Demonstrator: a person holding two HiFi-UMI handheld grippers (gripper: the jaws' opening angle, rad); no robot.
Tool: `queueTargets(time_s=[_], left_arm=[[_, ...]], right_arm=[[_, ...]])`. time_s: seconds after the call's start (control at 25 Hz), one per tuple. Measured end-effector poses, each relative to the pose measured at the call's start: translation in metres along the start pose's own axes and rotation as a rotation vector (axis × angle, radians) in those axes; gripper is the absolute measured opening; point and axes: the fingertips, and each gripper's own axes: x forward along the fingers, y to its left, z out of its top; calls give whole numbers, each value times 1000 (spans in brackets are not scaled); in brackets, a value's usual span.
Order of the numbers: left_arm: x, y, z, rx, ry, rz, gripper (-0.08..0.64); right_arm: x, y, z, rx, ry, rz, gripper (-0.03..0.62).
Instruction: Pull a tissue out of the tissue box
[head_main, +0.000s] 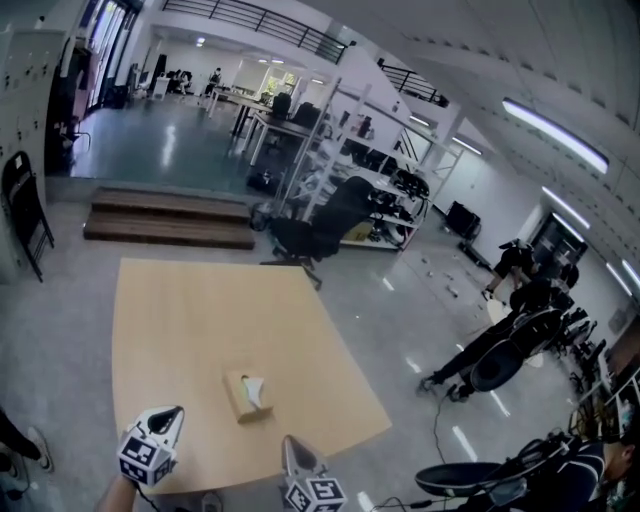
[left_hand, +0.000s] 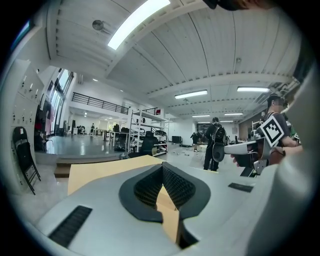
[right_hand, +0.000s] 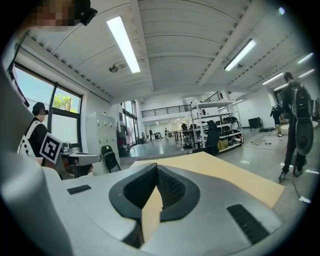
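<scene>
A tan tissue box (head_main: 245, 400) with a white tissue (head_main: 253, 385) poking from its top lies on the light wooden table (head_main: 200, 310), near the front edge. My left gripper (head_main: 176, 412) hovers at the table's near left, a little short of the box, with its jaws shut and nothing between them (left_hand: 162, 169). My right gripper (head_main: 288, 442) is at the front edge, right of and below the box, also shut and empty (right_hand: 156, 169). Neither touches the box. The box does not show in either gripper view, only tabletop between the pads.
A black office chair (head_main: 318, 228) stands beyond the table's far right corner. Low wooden steps (head_main: 170, 220) lie behind the table, metal racks (head_main: 345, 150) further back, a folding chair (head_main: 25, 210) at left. A person (head_main: 520, 320) and cables (head_main: 440, 430) are on the floor at right.
</scene>
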Motion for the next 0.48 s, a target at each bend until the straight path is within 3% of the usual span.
queueTargets(time_s=[0.48], left_arm=[[52, 6, 0, -21, 46, -5, 8]], right_arm=[[42, -32, 2, 12, 27, 22, 9]])
